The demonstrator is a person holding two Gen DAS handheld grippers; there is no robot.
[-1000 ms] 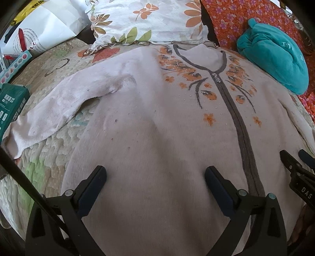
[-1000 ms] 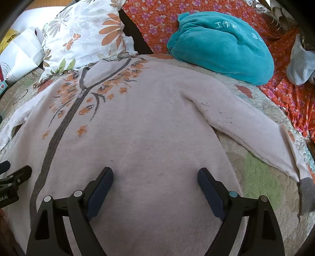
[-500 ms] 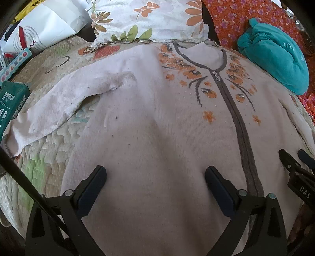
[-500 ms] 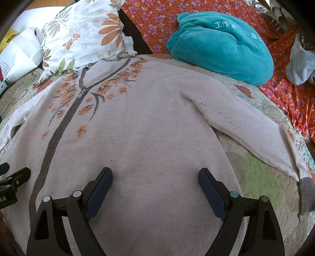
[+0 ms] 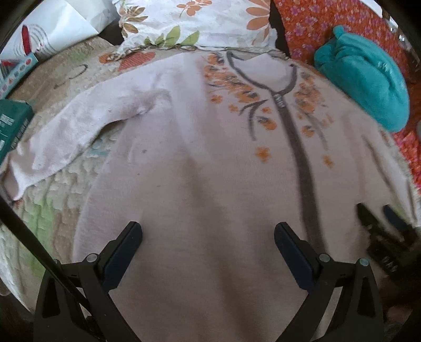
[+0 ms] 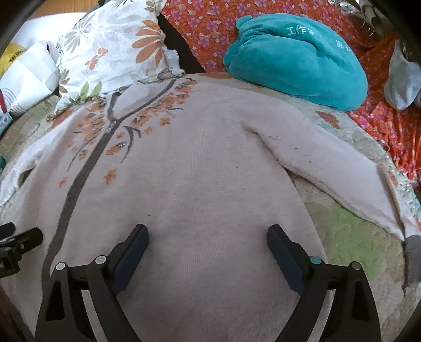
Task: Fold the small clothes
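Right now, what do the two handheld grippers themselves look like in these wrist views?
Both are matte black plastic frames with triangular cut-outs. The left gripper has dark navy pads and pale round pins at the joints. The right gripper matches, but one pin is teal. A thin black rod crosses the left view. No hands or sleeves show.

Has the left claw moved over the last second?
Yes. In the left wrist view the left claw has eased forward over the sweater: the floral pillow now sits higher in frame, partly cropped. Jaws open.
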